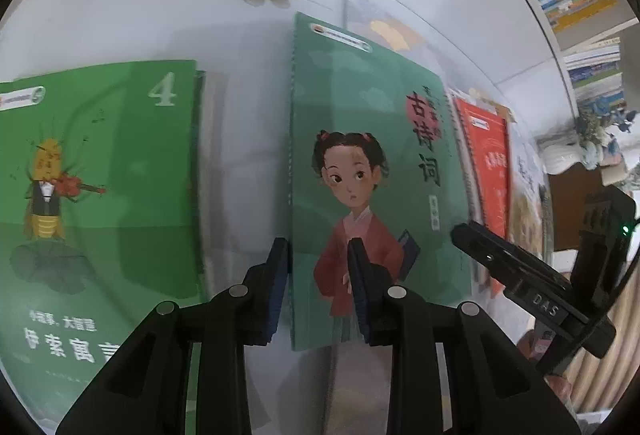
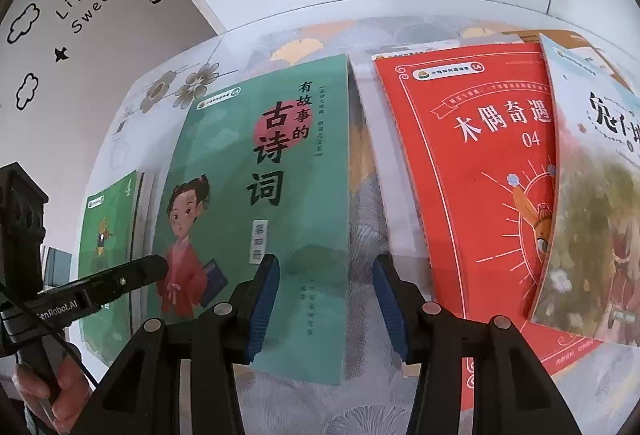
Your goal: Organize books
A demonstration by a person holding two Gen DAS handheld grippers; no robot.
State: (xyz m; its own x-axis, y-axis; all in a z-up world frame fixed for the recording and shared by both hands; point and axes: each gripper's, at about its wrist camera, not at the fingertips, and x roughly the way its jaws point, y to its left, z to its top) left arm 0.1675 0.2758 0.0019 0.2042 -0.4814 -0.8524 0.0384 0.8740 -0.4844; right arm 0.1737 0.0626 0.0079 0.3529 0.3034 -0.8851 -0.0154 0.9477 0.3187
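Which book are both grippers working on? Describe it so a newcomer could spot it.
On the floral-patterned table, four books lie in a row. It is the teal-green paperback book, second from the left, between the bright green book marked 4 and the red book. Only its cover shows a girl in a red robe.

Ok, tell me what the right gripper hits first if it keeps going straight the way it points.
Most likely the right-hand edge of the teal poetry book: the right gripper straddles that edge, with the patterned tablecloth under its outer half. Depth is unclear.
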